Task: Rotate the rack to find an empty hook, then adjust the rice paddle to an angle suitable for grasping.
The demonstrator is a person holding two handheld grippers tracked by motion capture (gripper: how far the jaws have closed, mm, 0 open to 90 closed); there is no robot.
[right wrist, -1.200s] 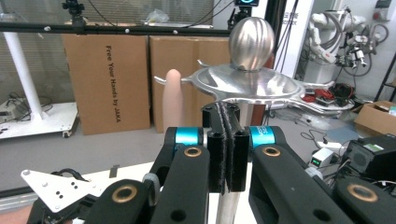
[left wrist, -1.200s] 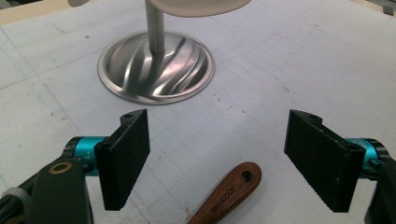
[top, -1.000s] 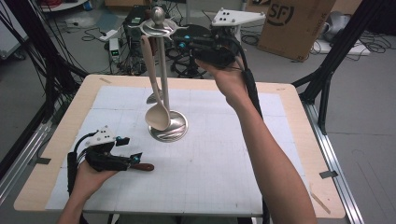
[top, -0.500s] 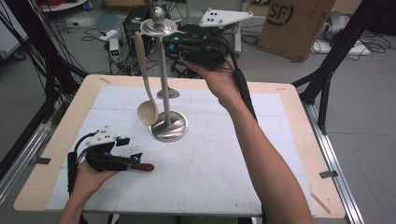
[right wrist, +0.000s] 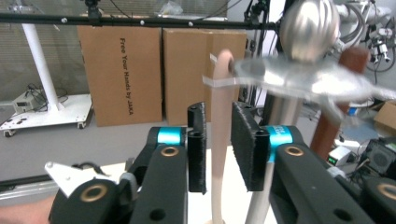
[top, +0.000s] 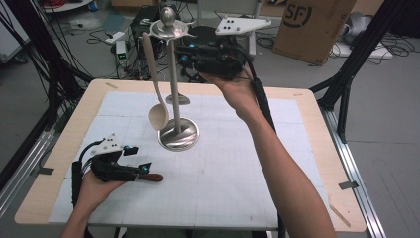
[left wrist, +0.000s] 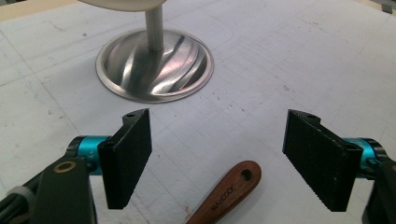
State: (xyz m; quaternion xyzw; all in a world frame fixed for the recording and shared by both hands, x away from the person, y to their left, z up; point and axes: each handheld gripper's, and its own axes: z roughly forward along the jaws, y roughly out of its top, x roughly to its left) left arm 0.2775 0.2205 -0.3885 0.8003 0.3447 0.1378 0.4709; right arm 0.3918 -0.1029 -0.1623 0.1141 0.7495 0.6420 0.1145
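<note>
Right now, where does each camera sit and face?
High view: above the person's side, facing forward and down on the table; both forearms show.
Left gripper view: on the left gripper, along its open jaws over a wooden handle.
Right gripper view: on the right gripper, level at the spoon between jaws that have just been opening.
Shared: the stand, in all three.

A lab: black rig frame (top: 369, 44), floor cables (top: 94, 22), electronics, cardboard boxes (right wrist: 121, 70) around a gridded table (top: 307, 148).
</note>
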